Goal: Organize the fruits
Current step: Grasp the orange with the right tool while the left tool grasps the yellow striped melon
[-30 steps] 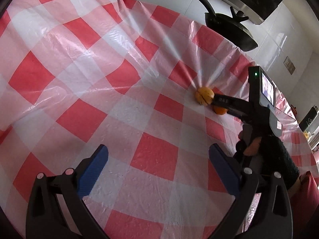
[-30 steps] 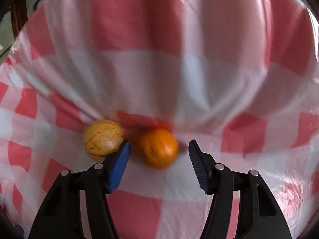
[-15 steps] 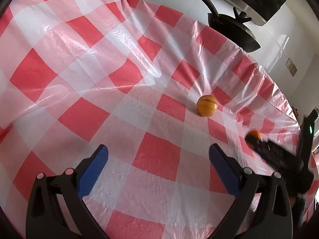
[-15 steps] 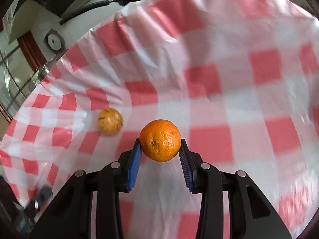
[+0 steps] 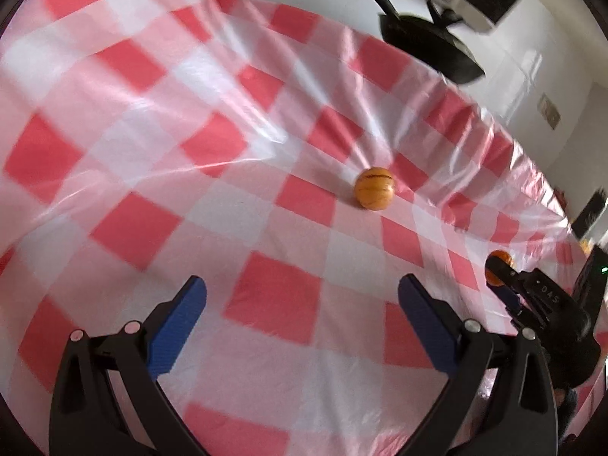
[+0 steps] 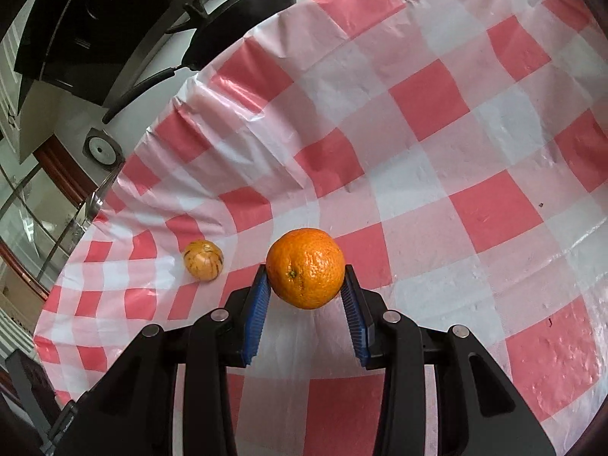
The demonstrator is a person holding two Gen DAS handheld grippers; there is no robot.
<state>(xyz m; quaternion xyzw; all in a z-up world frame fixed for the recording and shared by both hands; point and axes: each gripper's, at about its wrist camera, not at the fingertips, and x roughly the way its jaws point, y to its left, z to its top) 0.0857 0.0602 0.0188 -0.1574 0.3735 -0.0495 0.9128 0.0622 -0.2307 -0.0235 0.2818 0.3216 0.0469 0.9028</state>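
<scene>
Right hand-held gripper (image 6: 306,292) has the orange (image 6: 305,268) pinched between its two ribbed blue pads (image 6: 258,311), lifted clear above the surface (image 6: 475,144). The peel is pebbled and glossy, a near-perfect ball, so no long axis to speak of; its small green stem scar faces the right wrist camera, slightly left of centre. From the left wrist view the same orange (image 5: 498,270) peeks out at the tip of that right hand-held gripper (image 5: 501,277), out near the right-hand edge of the surface.

Left hand-held gripper (image 5: 302,317) hangs wide apart, blue pads (image 5: 176,326) holding nothing, with only cloth between them.

Ahead of it sits the second fruit (image 5: 374,189), round, smooth yellow-orange skin with thin dark streaks, resting on the surface on its own. In the right wrist view it (image 6: 203,260) lies to the left of the held orange and well apart from it.

The checked tablecloth (image 5: 152,152) is thin shiny plastic, red and white squares, creased and catching glare. Broad stretches of cloth lie on every side of the striped fruit. Beyond the far edge stands a black frying pan (image 5: 429,43) with a long handle.
</scene>
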